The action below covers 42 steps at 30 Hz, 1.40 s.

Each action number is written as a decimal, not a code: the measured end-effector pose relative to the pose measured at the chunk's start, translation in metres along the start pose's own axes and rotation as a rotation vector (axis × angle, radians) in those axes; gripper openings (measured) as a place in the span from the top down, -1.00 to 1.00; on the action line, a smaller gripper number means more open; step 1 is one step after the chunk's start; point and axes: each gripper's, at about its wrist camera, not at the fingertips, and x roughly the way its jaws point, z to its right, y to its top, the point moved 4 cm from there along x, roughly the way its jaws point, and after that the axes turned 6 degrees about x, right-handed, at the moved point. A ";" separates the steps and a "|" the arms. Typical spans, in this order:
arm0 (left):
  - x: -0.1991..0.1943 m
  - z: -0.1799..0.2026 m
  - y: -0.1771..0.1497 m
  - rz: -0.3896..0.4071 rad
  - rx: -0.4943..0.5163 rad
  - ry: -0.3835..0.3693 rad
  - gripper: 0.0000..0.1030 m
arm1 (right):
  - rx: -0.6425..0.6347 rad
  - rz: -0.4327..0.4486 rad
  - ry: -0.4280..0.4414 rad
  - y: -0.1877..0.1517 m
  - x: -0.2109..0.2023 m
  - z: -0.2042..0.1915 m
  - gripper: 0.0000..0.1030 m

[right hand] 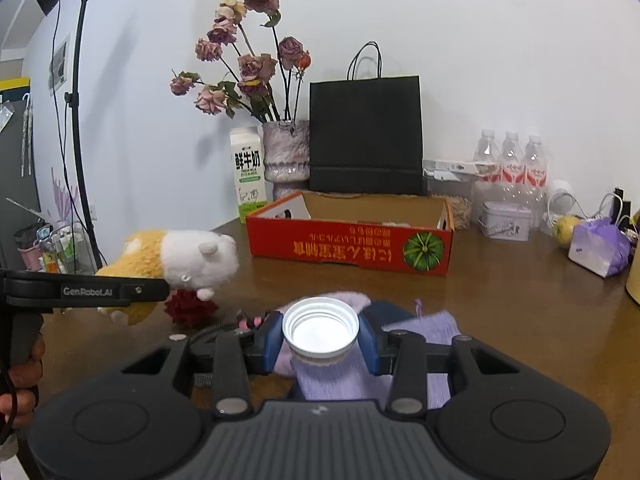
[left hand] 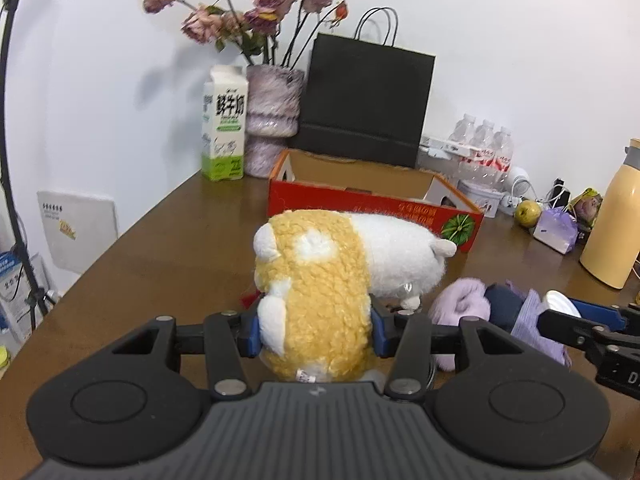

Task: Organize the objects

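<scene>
Clamped between the blue pads of the left gripper (left hand: 316,330) is a plush toy (left hand: 320,280): curly yellow fleece at the gripped end, smooth white fur with small stubby ears and feet at the far end, which is pointed toward the red cardboard box (left hand: 372,204) beyond the fingertips. A white ridged cap (right hand: 320,326), open side up, is pinched by the right gripper (right hand: 320,340) above lilac cloth (right hand: 420,332).

Plush toy (left hand: 320,280): yellow and white, fuzzy, lying on its side, raised above the table in front of the box.
White cap (right hand: 320,326): round, ribbed inside, open side up.
Box (right hand: 352,240): red cardboard, 1 open-topped tray.
</scene>
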 end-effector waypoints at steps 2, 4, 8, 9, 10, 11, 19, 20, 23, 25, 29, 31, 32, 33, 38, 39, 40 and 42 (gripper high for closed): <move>0.004 0.002 0.007 0.007 0.010 -0.008 0.05 | -0.001 0.005 0.001 0.006 0.005 -0.001 0.24; 0.009 0.004 0.013 0.009 0.014 -0.014 0.05 | -0.001 0.008 0.002 0.012 0.010 -0.002 0.24; 0.020 0.007 0.025 0.016 0.020 -0.020 0.05 | 0.000 0.019 0.000 0.023 0.021 -0.001 0.24; 0.022 0.007 0.027 0.017 0.021 -0.022 0.05 | 0.002 0.021 -0.003 0.026 0.024 -0.001 0.24; 0.025 0.007 0.029 0.019 0.024 -0.024 0.05 | 0.006 0.023 -0.005 0.029 0.028 0.001 0.24; 0.028 0.008 0.032 0.021 0.031 -0.026 0.05 | 0.009 0.023 -0.007 0.032 0.031 0.001 0.24; 0.056 0.011 0.057 0.033 0.044 -0.033 0.05 | 0.001 0.039 -0.013 0.058 0.056 0.006 0.24; 0.060 0.012 0.059 0.034 0.046 -0.033 0.05 | 0.001 0.040 -0.014 0.060 0.060 0.006 0.24; 0.072 0.012 0.065 0.033 0.041 -0.035 0.05 | -0.002 0.036 -0.016 0.068 0.072 0.007 0.24; 0.078 0.012 0.070 0.034 0.038 -0.036 0.05 | -0.008 0.034 -0.019 0.072 0.079 0.006 0.24; 0.089 0.012 0.081 0.041 0.023 -0.034 0.05 | -0.016 0.033 -0.027 0.080 0.092 0.008 0.24; 0.093 0.013 0.087 0.048 0.021 -0.034 0.05 | -0.019 0.034 -0.031 0.084 0.098 0.009 0.24; 0.095 0.015 0.090 0.052 0.022 -0.033 0.05 | -0.022 0.037 -0.034 0.087 0.101 0.010 0.24; 0.097 0.016 0.093 0.057 0.021 -0.033 0.05 | -0.023 0.039 -0.036 0.089 0.104 0.010 0.24; 0.108 0.018 0.106 0.072 0.009 -0.023 0.05 | -0.024 0.050 -0.042 0.102 0.118 0.016 0.24; 0.110 0.019 0.109 0.078 0.006 -0.019 0.05 | -0.024 0.052 -0.042 0.105 0.121 0.017 0.24; 0.112 0.019 0.111 0.083 0.007 -0.015 0.05 | -0.023 0.053 -0.042 0.108 0.125 0.018 0.24; 0.116 0.021 0.116 0.087 0.009 -0.008 0.05 | -0.026 0.053 -0.047 0.112 0.132 0.020 0.24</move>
